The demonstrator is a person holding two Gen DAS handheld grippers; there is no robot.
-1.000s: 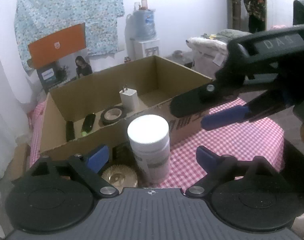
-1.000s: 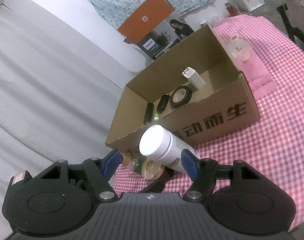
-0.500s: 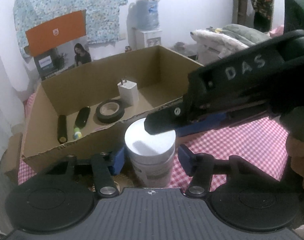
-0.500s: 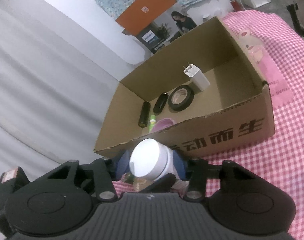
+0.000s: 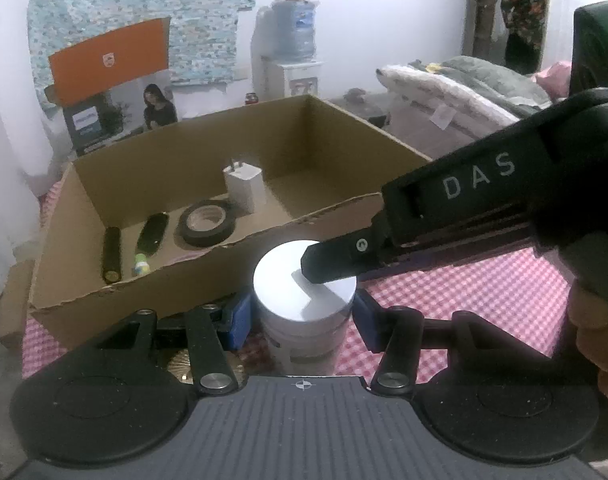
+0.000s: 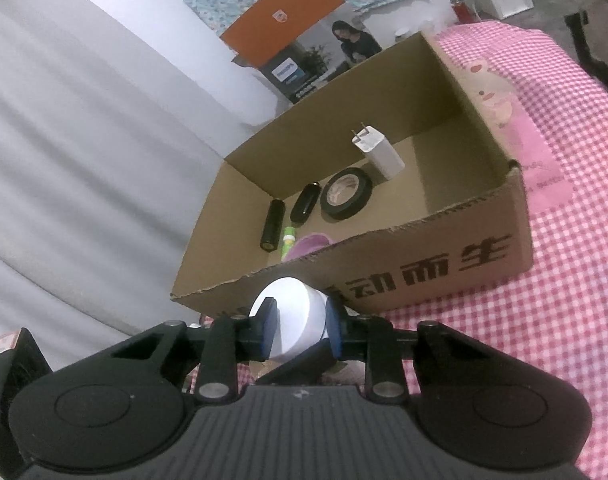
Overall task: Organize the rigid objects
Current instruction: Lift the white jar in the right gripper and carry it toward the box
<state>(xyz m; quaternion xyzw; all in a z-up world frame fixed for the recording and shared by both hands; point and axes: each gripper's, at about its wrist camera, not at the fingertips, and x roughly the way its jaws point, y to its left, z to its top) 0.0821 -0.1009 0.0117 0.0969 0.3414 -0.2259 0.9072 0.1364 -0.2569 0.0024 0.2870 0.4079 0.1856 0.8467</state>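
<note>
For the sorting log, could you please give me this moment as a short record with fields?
surface: pink checked tablecloth
box: open cardboard box
in box: white charger; black tape roll; two black cylinders
target: white-lidded bottle, upright outside the box
left gripper: pads at bottle body
right gripper: closing, pads on lid

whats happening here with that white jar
A person holds tongs in each hand, and both work on one white jar that stands on the checked cloth in front of the box. The left tongs grip its body. The right tongs are closing on its lid from above. The box already holds a charger, a tape roll and a few small dark items.
</note>
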